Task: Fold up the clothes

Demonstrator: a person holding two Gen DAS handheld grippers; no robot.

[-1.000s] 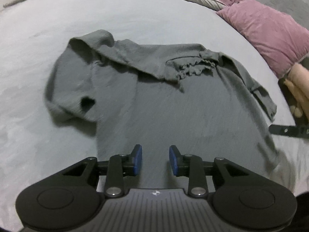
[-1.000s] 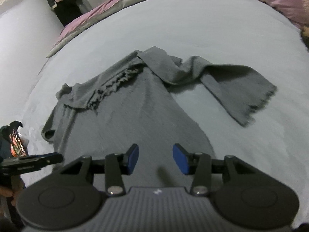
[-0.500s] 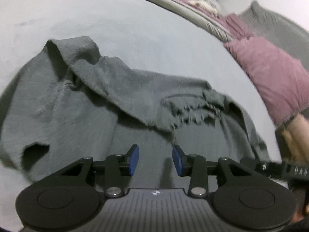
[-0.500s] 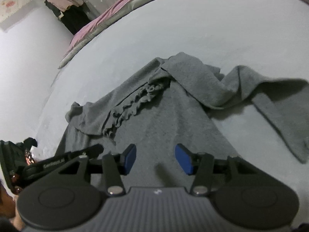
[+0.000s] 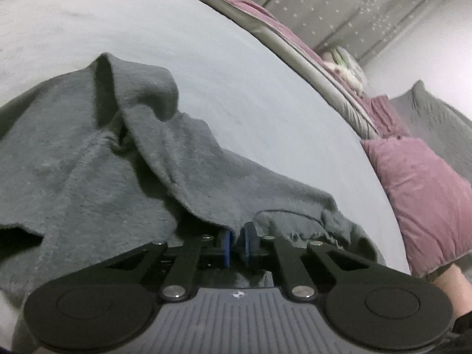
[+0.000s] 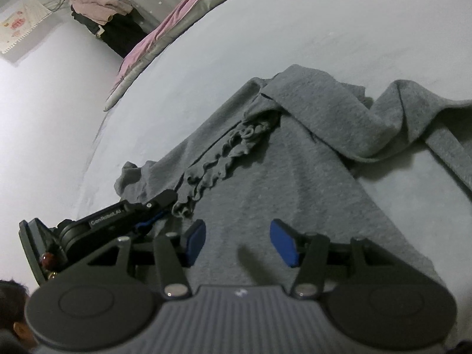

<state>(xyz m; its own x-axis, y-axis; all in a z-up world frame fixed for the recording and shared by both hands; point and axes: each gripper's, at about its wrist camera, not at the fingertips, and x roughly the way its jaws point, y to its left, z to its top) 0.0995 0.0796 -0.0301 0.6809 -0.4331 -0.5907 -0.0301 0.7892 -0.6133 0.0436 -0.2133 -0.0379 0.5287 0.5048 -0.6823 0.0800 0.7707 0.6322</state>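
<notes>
Grey top (image 6: 295, 194) lying spread out and rumpled on the pale bedsheet (image 6: 265, 35), ruffled neckline (image 6: 224, 159) bunched near the middle, one sleeve (image 6: 419, 124) flopping over past the top's edge and getting cut off by the frame. Left gripper (image 5: 236, 243) sitting low at the neckline, blue pads nearly together and pinching a fold of the top, though fabric draping over the tips is hiding the exact bite. Right gripper (image 6: 239, 243) hovering over the top's body, fingers spread wide, holding nothing. Pink pillow (image 5: 424, 200) lying beyond the top, partly out of view.
</notes>
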